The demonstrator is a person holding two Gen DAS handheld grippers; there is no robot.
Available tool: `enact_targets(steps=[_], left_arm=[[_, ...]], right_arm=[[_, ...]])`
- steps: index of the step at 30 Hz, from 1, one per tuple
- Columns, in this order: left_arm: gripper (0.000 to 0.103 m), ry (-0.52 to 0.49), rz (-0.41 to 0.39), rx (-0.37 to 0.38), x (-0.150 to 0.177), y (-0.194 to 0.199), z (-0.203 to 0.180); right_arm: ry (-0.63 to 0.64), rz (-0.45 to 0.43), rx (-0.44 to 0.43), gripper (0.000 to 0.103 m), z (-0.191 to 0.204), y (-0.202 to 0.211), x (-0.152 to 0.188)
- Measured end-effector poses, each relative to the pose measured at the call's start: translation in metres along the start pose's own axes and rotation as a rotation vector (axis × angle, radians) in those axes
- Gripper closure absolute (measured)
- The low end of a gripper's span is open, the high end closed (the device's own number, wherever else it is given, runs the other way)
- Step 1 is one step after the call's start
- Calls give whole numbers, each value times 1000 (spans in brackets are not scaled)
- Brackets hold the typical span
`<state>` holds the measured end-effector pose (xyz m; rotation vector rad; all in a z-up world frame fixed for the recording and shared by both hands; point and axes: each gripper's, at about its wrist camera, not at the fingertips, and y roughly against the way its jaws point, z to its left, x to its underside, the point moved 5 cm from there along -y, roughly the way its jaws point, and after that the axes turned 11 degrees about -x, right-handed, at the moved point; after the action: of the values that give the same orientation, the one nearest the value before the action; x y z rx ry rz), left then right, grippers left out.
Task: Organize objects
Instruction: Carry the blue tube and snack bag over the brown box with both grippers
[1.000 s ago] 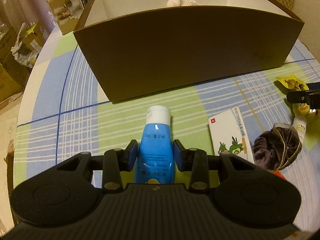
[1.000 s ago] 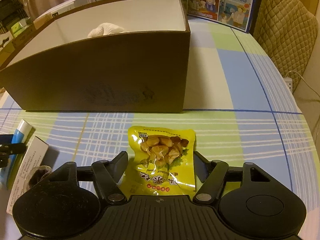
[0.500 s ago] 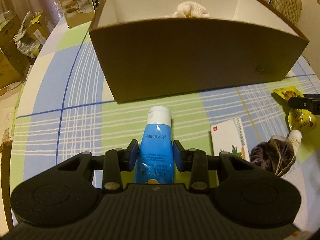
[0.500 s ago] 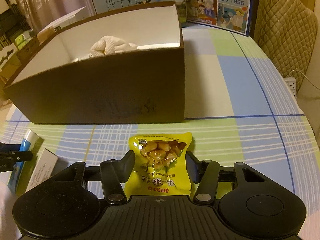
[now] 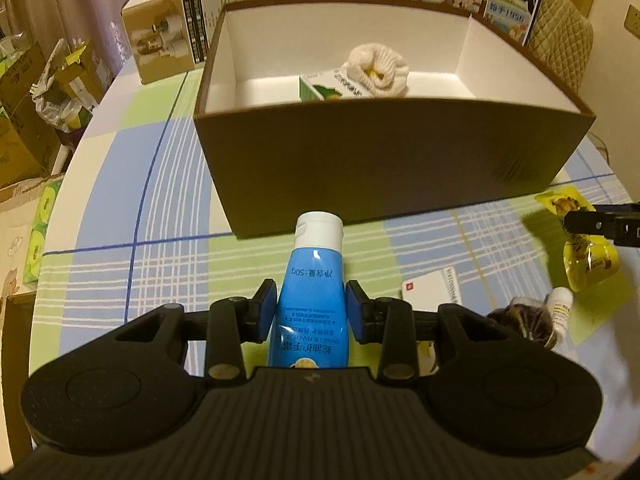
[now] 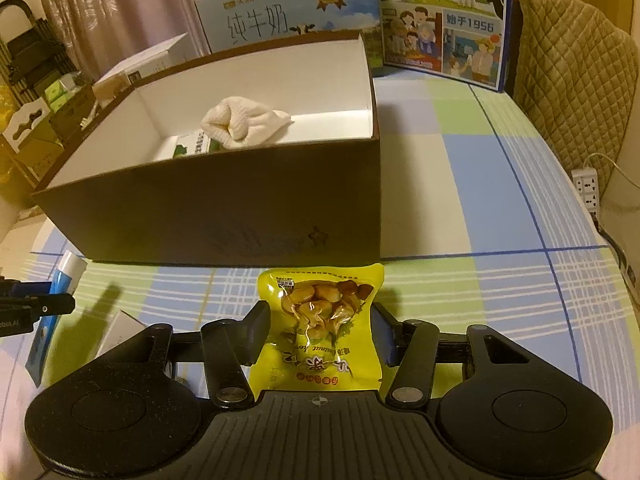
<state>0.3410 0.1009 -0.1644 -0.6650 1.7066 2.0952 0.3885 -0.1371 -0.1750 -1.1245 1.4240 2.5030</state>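
My left gripper (image 5: 312, 312) is shut on a blue hand-cream tube (image 5: 314, 280) with a white cap, held above the checked tablecloth just short of the brown box (image 5: 380, 168). In the right wrist view my right gripper (image 6: 320, 330) is shut on a yellow snack packet (image 6: 320, 320), lifted in front of the same brown box (image 6: 224, 208). Inside the box lie a rolled white cloth (image 5: 378, 66) and a green-and-white carton (image 5: 332, 86). The packet (image 5: 588, 252) and the right gripper's finger also show at the right edge of the left wrist view.
On the cloth to my right lie a white card box (image 5: 432, 288), a dark scrunchie (image 5: 528, 320) and a small white bottle (image 5: 560, 304). Behind the brown box stand milk cartons (image 6: 288, 20) and a cardboard pack (image 5: 180, 32). A quilted chair (image 6: 572, 72) is at the far right.
Both grippers have risen with their loads, so the box's inside now shows. The right gripper closed onto the snack packet and lifted it off the cloth.
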Motion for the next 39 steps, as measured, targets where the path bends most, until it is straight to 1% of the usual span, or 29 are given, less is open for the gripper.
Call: enact_targets(steps=[7, 14, 20, 29, 35, 39], left_arm=[[71, 20, -38, 25, -7, 17, 2], [71, 57, -93, 56, -17, 43, 4], [71, 94, -158, 83, -34, 68, 4], [71, 136, -216, 115, -60, 91, -8], [71, 192, -257, 99, -88, 99, -9], [71, 213, -278, 54, -107, 97, -5]], right_arm=[[6, -40, -43, 53, 9, 22, -6], [23, -104, -105, 53, 26, 47, -15], [29, -152, -136, 53, 38, 60, -28], [33, -212, -178, 53, 62, 68, -49], [26, -275, -172, 53, 74, 71, -75], [11, -308, -148, 53, 72, 71, -90]])
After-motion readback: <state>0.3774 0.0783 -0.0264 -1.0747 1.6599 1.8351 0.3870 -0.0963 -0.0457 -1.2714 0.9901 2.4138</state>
